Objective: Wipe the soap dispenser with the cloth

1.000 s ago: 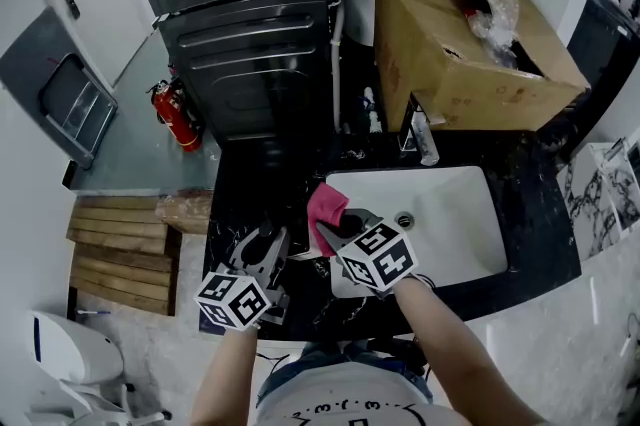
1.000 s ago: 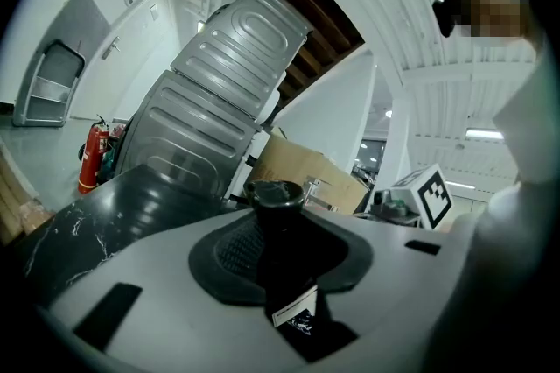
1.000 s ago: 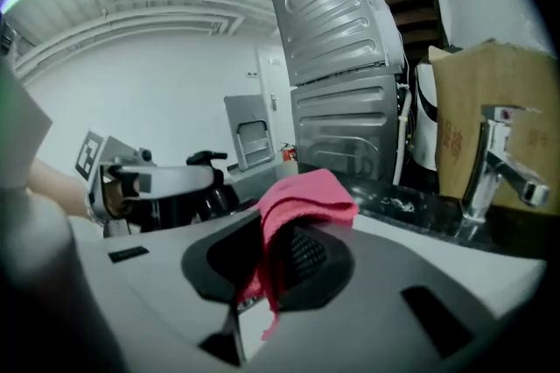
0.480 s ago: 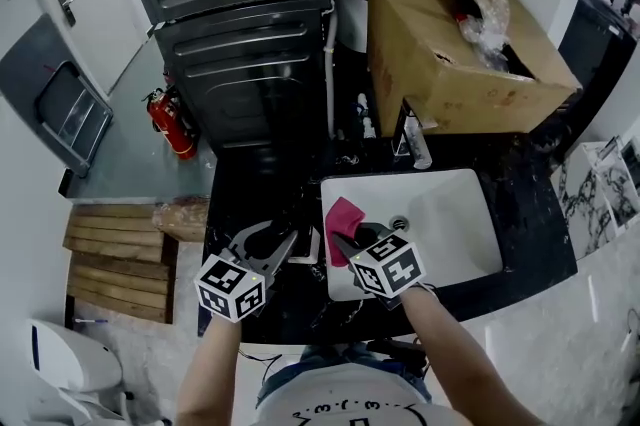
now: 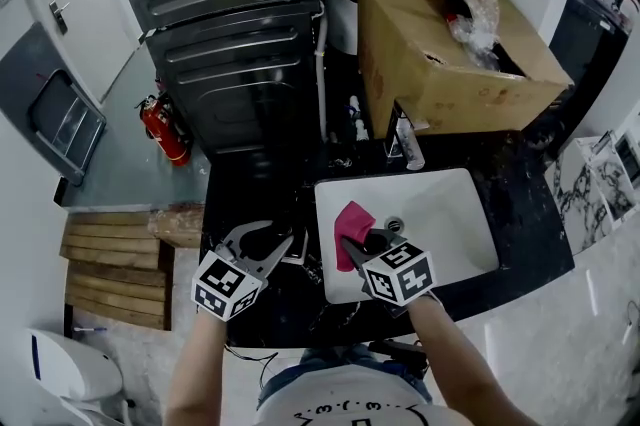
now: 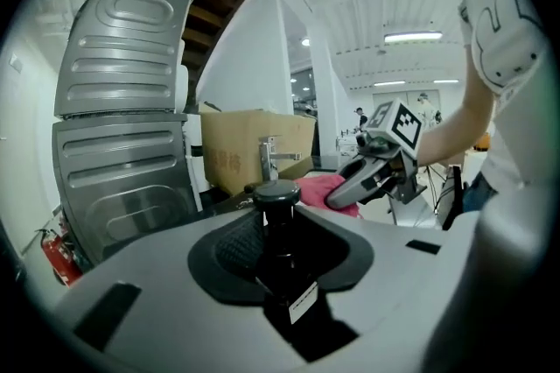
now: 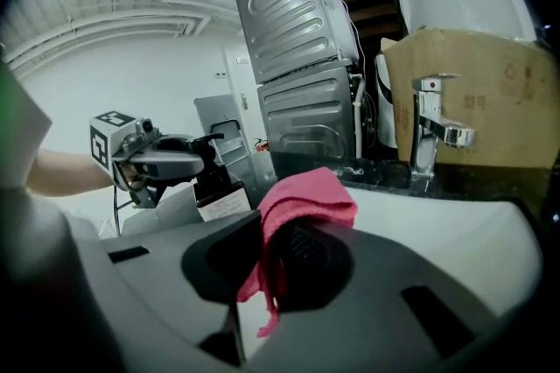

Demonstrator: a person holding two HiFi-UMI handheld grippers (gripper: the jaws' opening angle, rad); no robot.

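Observation:
In the head view my left gripper (image 5: 266, 242) is shut on the dark soap dispenser (image 5: 262, 239) over the black counter, left of the white sink (image 5: 440, 214). My right gripper (image 5: 362, 236) is shut on the pink cloth (image 5: 352, 218) above the sink's left part. In the left gripper view the black pump bottle (image 6: 276, 193) stands between my jaws (image 6: 280, 227), with the right gripper (image 6: 372, 174) and cloth (image 6: 317, 184) just beyond, apart from it. In the right gripper view the cloth (image 7: 306, 196) drapes from my jaws (image 7: 293, 244); the labelled bottle (image 7: 219, 192) sits in the left gripper (image 7: 171, 157).
A chrome faucet (image 5: 405, 142) stands behind the sink, under an open cardboard box (image 5: 450, 44). A grey ribbed appliance (image 5: 240, 64) rises behind the counter (image 5: 250, 184). A red fire extinguisher (image 5: 160, 129) and wooden slats (image 5: 110, 264) are on the floor at left.
My right gripper has carried the cloth a little to the right, further over the sink. The left gripper has rolled with the bottle and stayed over the counter.

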